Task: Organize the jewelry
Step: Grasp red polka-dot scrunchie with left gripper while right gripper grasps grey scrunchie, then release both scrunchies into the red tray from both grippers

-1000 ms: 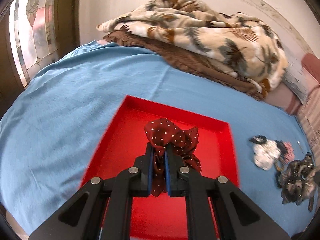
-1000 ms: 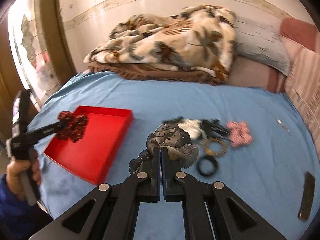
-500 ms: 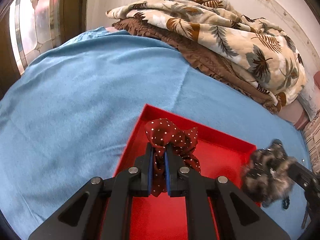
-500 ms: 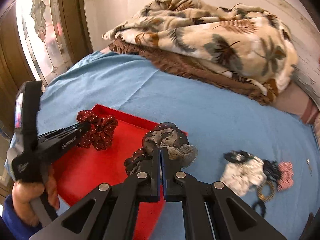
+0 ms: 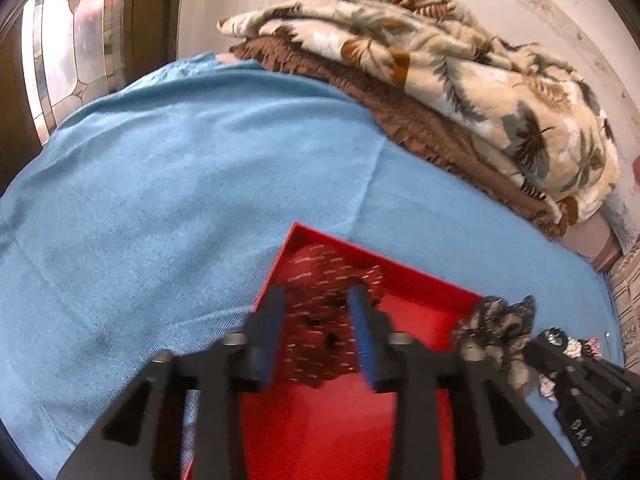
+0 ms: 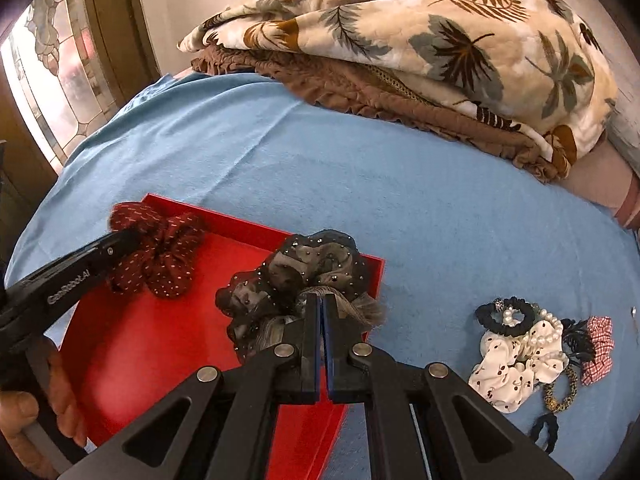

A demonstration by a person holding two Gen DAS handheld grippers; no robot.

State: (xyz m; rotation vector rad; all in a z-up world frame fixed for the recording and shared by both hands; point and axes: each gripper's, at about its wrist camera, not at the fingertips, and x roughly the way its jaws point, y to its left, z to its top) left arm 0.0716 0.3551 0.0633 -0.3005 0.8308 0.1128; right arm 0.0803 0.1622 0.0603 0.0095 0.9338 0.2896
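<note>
A red tray (image 5: 352, 432) (image 6: 132, 344) lies on the blue bedsheet. My left gripper (image 5: 318, 320) is open over the tray's far corner; the dark red dotted scrunchie (image 5: 320, 312) (image 6: 160, 256) sits between its spread fingers. In the right wrist view the left gripper (image 6: 116, 246) reaches in from the left. My right gripper (image 6: 322, 308) is shut on a black and grey beaded scrunchie (image 6: 304, 276), held over the tray's right side; it also shows in the left wrist view (image 5: 496, 320).
A pile of hair ties (image 6: 528, 356) lies on the blue sheet (image 6: 400, 184) right of the tray: white dotted scrunchie, pearl band, black ties, pink checked scrunchie. Folded leaf-print and brown blankets (image 6: 400, 40) lie at the back. A stained-glass window (image 6: 52, 80) is at left.
My left gripper has opened and let go of the dark red scrunchie over the tray. My right gripper has carried the black and grey scrunchie from the pile to above the tray.
</note>
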